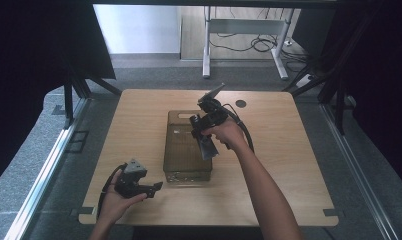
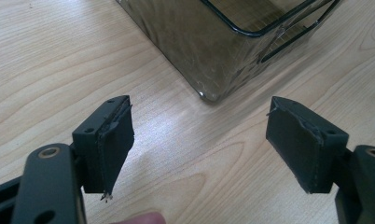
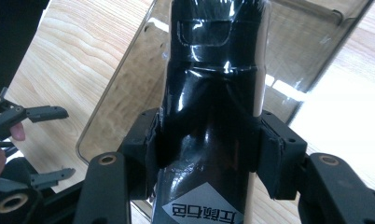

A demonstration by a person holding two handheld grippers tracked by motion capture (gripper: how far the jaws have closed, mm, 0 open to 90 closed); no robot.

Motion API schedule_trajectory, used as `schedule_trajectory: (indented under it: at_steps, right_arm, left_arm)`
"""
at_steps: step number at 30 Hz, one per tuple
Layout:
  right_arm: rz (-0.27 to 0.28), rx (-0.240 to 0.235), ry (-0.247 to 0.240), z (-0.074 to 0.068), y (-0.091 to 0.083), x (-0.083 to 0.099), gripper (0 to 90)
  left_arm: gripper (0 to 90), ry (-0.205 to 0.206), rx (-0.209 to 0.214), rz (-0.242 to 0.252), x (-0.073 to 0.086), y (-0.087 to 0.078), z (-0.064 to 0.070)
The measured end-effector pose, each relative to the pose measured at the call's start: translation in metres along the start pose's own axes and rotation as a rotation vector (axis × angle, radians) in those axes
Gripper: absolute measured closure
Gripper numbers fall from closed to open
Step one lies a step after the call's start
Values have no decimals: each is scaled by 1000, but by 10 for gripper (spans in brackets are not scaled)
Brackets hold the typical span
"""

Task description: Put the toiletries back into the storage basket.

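High view: right gripper (image 1: 207,131) clamped on a glossy black wrapped pack (image 1: 207,146), held above the right rim of a smoky translucent bin (image 1: 178,145) at table centre. Long axis tilted, lower end pointing down into the bin, so probably next a lowering leftward and down. Left gripper (image 1: 139,184) parked near the front-left, jaws spread wide on nothing, close to the bin's near corner. Pale wood-grain table (image 1: 284,165); crinkled reflective film, white label.

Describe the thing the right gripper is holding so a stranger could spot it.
On the wooden table, find the smoky see-through bin at its middle. Above it, the right gripper clamps a black glossy packet with a white label, the one item held aloft.
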State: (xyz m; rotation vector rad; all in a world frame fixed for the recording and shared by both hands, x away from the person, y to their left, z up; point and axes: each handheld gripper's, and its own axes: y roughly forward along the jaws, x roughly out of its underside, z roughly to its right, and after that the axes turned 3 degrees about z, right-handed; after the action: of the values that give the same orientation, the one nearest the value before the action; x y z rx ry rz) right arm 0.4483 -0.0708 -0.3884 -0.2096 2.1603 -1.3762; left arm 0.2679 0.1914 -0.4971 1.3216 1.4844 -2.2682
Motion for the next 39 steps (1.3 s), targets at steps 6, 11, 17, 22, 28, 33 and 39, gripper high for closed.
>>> schedule_trajectory:
  at_steps: [6,11,17,22,28,33,39]
  right_arm:
    - [-18,4,0,-6,8,-6,466]
    - [-21,4,5,-11,14,-10,466]
    - [-29,15,26,-10,21,-14,466]
    - [-31,6,29,-13,25,-15,466]
    - [-45,6,39,-15,31,-16,466]
    - [-50,6,47,-18,36,-17,466]
    - [-58,-1,56,-21,46,-17,466]
  left_arm:
    - [236,-1,2,4,0,-1,-2]
    - [236,-6,2,2,0,0,-1]
    - [236,-1,6,-1,0,0,0]
    - [236,1,7,-2,0,1,0]
    - [236,0,6,-5,0,1,0]
    - [236,0,7,-5,0,1,0]
    - [236,-1,6,-4,0,1,0]
